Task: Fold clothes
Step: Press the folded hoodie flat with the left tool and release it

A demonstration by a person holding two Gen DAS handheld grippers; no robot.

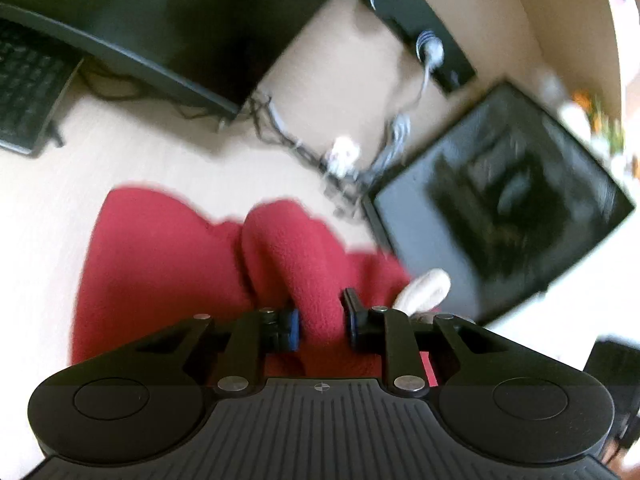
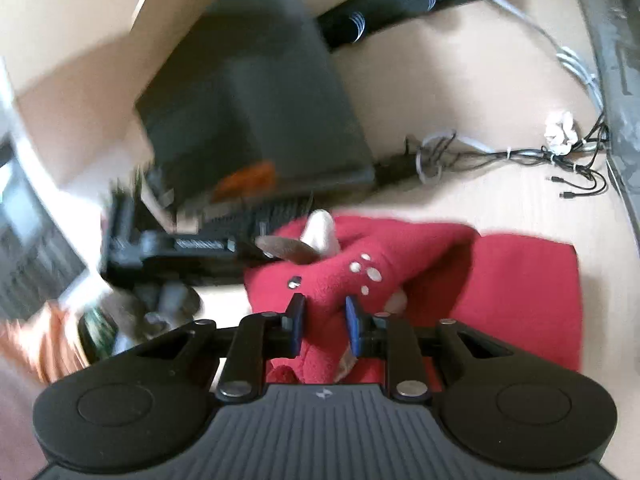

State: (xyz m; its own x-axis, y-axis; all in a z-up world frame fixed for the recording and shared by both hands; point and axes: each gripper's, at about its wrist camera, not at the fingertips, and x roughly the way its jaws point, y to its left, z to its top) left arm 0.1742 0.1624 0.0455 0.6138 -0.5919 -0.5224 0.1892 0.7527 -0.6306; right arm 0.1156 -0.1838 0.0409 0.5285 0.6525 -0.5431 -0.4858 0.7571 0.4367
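Note:
A red fleece garment lies on a pale wooden table. A raised fold of it runs between the fingers of my left gripper, which is shut on the fleece. A cream, ear-like piece of the garment sticks out at the right. In the right wrist view the same red garment shows white paw-print dots, a white horn-like piece and a brown piece. My right gripper is shut on a bunched fold near the dots. Both views are motion-blurred.
A black monitor stands to the right of the garment, and a second dark screen with a keyboard stands at the back left. Tangled cables, crumpled white paper and a black power strip lie behind. Dark clutter sits left.

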